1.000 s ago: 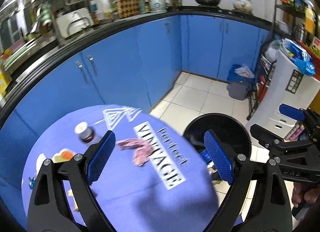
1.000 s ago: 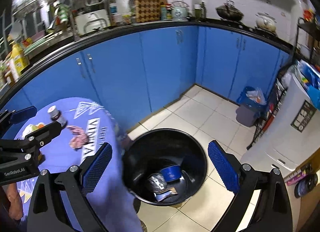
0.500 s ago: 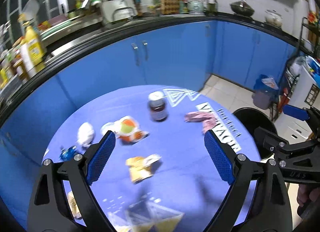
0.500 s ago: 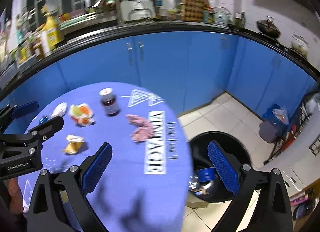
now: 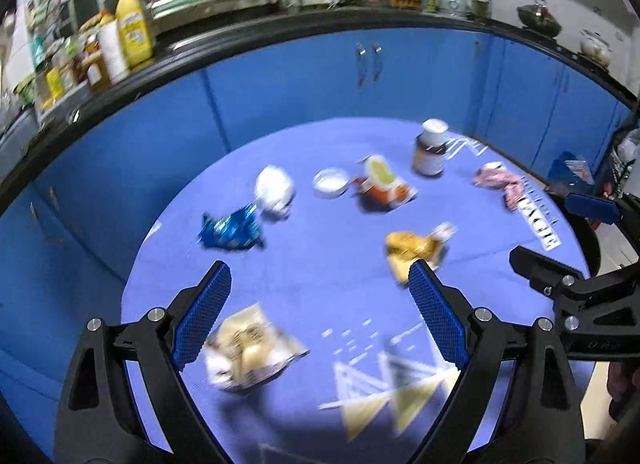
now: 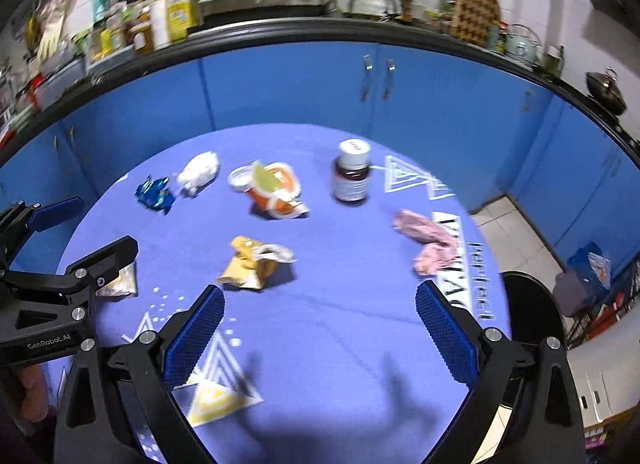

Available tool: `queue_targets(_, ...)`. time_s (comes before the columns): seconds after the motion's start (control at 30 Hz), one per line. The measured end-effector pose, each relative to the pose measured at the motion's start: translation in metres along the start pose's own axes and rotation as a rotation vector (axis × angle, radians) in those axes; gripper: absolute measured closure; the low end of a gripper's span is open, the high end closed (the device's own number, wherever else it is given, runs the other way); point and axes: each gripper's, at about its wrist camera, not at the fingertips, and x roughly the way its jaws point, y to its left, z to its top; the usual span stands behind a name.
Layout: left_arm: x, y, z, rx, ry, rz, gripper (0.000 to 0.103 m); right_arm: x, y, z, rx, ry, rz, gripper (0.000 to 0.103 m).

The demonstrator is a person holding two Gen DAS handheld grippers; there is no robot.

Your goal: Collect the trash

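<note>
Left wrist: clear wrapper (image 5: 248,348), judged light and crinkly, is best pinched mid-crumple; both grippers (image 5: 318,318) (image 6: 320,328) are spread wide, empty.

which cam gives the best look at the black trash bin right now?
Right wrist. The black bin shows as a dark curved rim beside the table's right edge, though the right gripper's finger covers its lower part. In the left wrist view only a thin dark arc of it shows behind the right gripper's fingers.

Bottle (image 6: 351,177) and wrappers (image 6: 252,262) on table (image 6: 340,324), bin (image 6: 532,316) right beside it.
</note>
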Motion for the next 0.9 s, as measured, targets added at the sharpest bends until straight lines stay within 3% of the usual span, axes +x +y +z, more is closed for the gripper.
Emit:
queue_targets(0.37, 0.028, 0.042, -0.044, -0.037, 0.111, 0.012, 0.014, 0.031, 0.030, -0.006, -0.041, 0.077, 0.028, 0.009)
queue_targets(0.9, 0.057, 0.057, -0.058, -0.096, 0.193, -0.019, 0.014, 0.076, 0.053, -0.002, -0.062, 0.153, 0.070, 0.009)
